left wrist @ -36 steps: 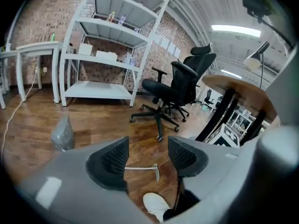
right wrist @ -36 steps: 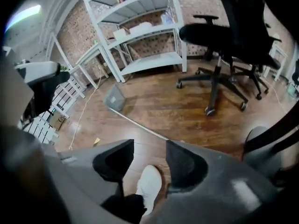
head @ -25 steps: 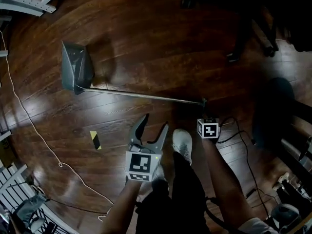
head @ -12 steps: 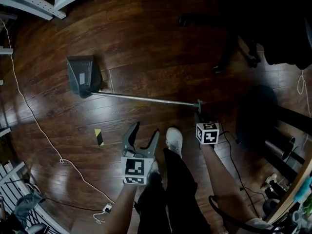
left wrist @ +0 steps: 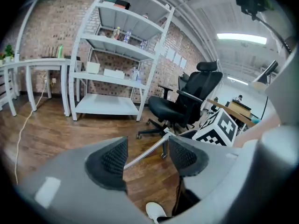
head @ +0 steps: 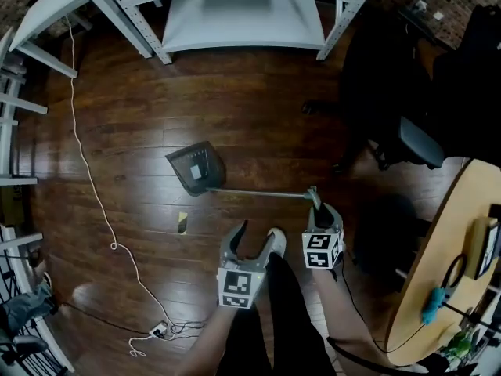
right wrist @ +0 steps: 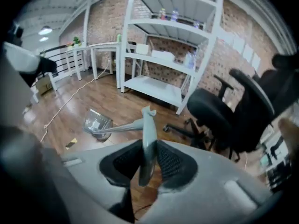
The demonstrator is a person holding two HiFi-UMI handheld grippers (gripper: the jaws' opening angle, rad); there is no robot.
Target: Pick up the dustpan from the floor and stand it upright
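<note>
The dustpan is out on the dark wooden floor in front of the person, its grey pan end lying low between the white shelving unit and the person's feet, open face turned up and a little toward the shelves. From the right gripper view the pan sits tilted at the boards; whether its edge rests on them I cannot tell. Its thin metal pole runs from the pan across to the person's right, where it ends in a grey plastic handle grip. The right gripper is pressed together on that grip: in its own view the two ribbed pads squeeze the grip from either side, with the notched tip of the grip sticking up above the jaws. The left gripper hangs just beside it, nearer the person's body, jaws spread wide and holding nothing; in the left gripper view the pole shows through the gap but lies beyond the pads, not touched by them. A white shoe peeks out below, between the two grippers. A short strip of yellow-and-black tape lies on the floor near the pan, a long white cord snakes down the left side of the room, a black office chair stands off to the right, and a pale wooden table curves in at the right edge.
</note>
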